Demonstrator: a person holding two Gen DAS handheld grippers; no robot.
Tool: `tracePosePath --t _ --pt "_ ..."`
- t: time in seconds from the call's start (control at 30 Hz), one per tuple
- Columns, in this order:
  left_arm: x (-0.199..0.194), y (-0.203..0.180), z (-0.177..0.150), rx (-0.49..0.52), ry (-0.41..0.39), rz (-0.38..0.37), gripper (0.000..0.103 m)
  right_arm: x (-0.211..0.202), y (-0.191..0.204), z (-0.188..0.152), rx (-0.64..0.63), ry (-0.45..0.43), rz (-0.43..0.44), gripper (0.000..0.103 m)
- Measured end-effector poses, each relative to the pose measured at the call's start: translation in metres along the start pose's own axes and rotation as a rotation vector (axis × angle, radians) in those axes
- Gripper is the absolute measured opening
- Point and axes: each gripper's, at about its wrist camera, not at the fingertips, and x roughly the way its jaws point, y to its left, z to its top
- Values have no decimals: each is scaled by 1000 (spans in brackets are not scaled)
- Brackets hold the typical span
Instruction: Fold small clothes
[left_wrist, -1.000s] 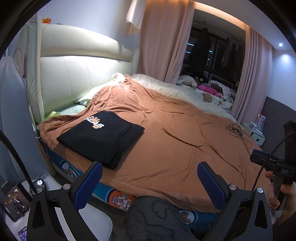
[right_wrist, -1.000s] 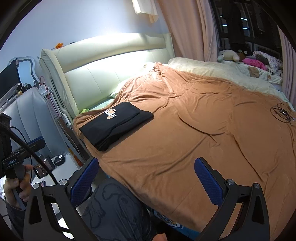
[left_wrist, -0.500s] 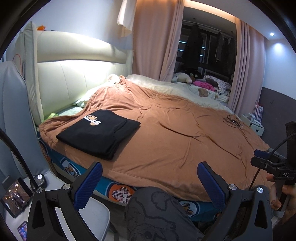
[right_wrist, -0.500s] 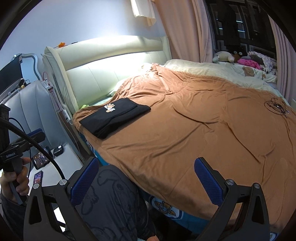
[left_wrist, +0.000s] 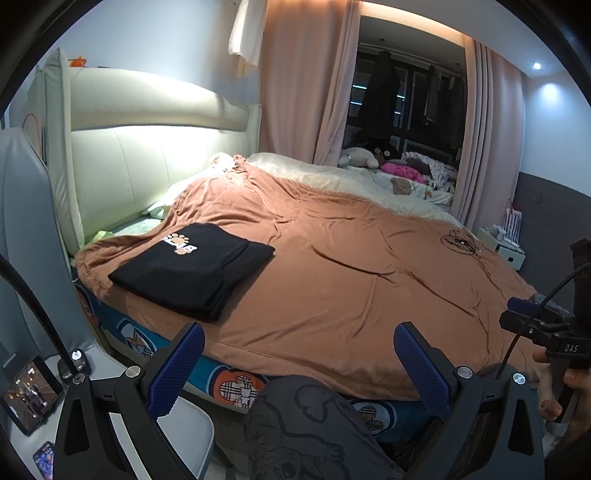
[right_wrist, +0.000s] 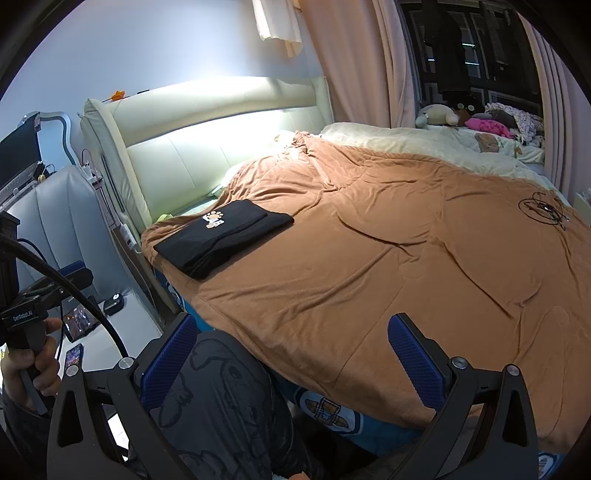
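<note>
Garment (left_wrist: 192, 269), black, folded into a flat rectangle with a paw-print logo on top, lay on the brown blanket (left_wrist: 351, 288) at the bed's near corner, close to the cream headboard (left_wrist: 147, 162). Left gripper (left_wrist: 299, 365): blue-padded fingers spread wide apart, holding nothing, off the bed's edge and well apart from the garment. Right gripper (right_wrist: 291, 354): fingers likewise spread apart and empty, off the same edge. Cable coil (left_wrist: 460, 242), black, rested on the blanket's far side. Plush toys (left_wrist: 360, 157) sat by the window beyond. Tablet (left_wrist: 29, 395), lit, stood on the side table beside the bed.
</note>
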Motion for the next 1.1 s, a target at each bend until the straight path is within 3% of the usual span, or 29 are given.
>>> tracePosePath --t 1.1 --pt "-26 -11 7 21 -56 20 103 -11 -2 -1 13 -14 -9 103"
